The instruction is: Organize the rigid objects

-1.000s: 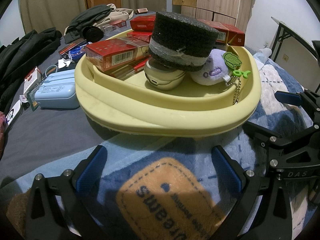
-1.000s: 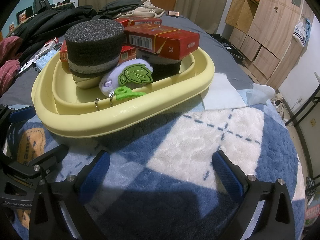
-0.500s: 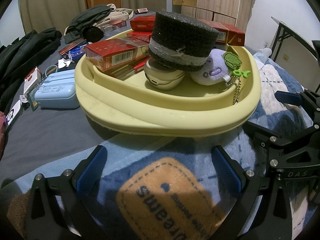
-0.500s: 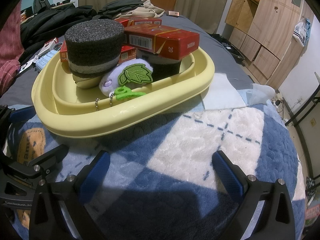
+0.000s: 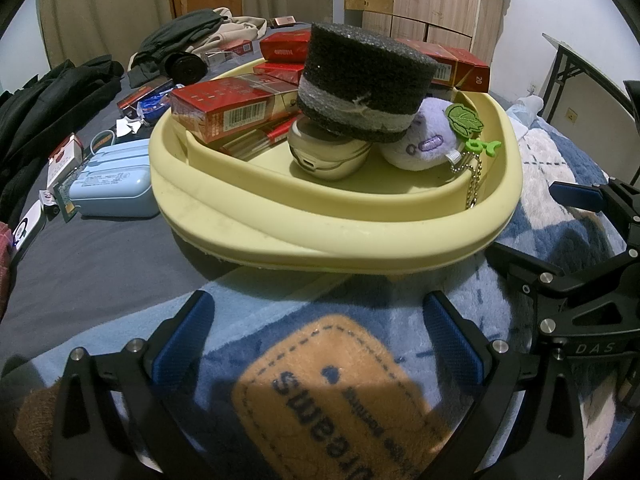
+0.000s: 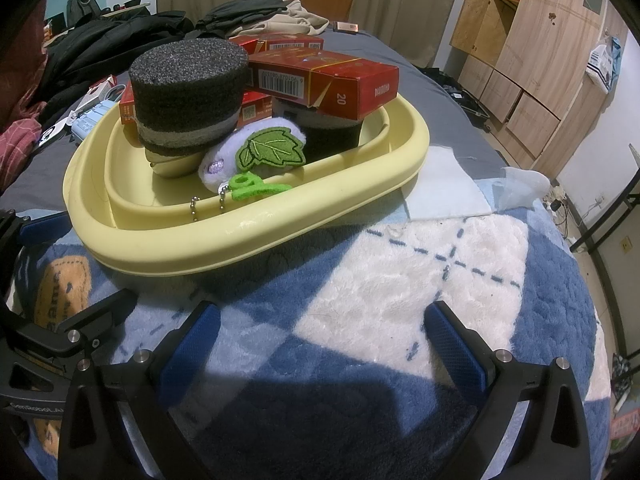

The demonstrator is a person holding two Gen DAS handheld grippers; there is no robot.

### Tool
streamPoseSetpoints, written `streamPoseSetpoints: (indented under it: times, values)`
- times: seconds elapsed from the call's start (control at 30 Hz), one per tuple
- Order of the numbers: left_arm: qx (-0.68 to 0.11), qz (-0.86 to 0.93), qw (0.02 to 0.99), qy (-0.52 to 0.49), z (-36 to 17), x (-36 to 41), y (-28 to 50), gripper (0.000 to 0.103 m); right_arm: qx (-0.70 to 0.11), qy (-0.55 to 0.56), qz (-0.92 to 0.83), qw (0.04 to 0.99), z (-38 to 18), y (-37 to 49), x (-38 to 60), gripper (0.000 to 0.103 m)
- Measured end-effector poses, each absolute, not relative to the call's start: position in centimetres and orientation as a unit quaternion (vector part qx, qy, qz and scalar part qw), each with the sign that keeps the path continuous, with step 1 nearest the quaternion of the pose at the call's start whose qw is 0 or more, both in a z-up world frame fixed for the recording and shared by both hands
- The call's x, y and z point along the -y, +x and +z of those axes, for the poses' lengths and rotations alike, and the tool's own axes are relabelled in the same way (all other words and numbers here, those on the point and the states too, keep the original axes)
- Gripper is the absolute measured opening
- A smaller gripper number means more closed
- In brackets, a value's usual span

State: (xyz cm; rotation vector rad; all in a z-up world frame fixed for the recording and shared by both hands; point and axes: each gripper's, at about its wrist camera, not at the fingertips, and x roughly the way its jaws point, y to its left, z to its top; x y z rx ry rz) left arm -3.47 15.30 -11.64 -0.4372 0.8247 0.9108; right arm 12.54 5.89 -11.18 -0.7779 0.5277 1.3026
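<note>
Both grippers hang spread wide and empty over the blue-and-white blanket (image 6: 400, 292): the left gripper (image 5: 316, 340) on the left, the right gripper (image 6: 320, 340) on the right. Just beyond them sits the yellow tray (image 5: 340, 232), crowded with red cartons (image 5: 224, 108), a dark foam cylinder (image 5: 368, 80) and a plush keychain (image 6: 256, 152). Judged best: pick loose items far left, such as the pale blue case (image 5: 112, 192), and place them gently so the tilted foam stays put.

left wrist: low, near, faces yellow basin (image 5: 360, 236) | right wrist: same basin (image 6: 256, 236), from its right

Blue checked blanket (image 6: 400, 292), dark clothes (image 5: 44, 108), wooden wardrobe (image 6: 532, 60), curtains (image 5: 104, 8)
</note>
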Motion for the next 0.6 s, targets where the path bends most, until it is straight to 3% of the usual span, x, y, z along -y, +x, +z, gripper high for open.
streamPoseSetpoints:
  times: [0.6]
  values:
    - [-0.384,0.424,0.795,-0.204,-11.59,-15.1,-3.49,0.103,-0.236,-0.348,0.584,0.694,-11.17,12.51,-5.81,0.103]
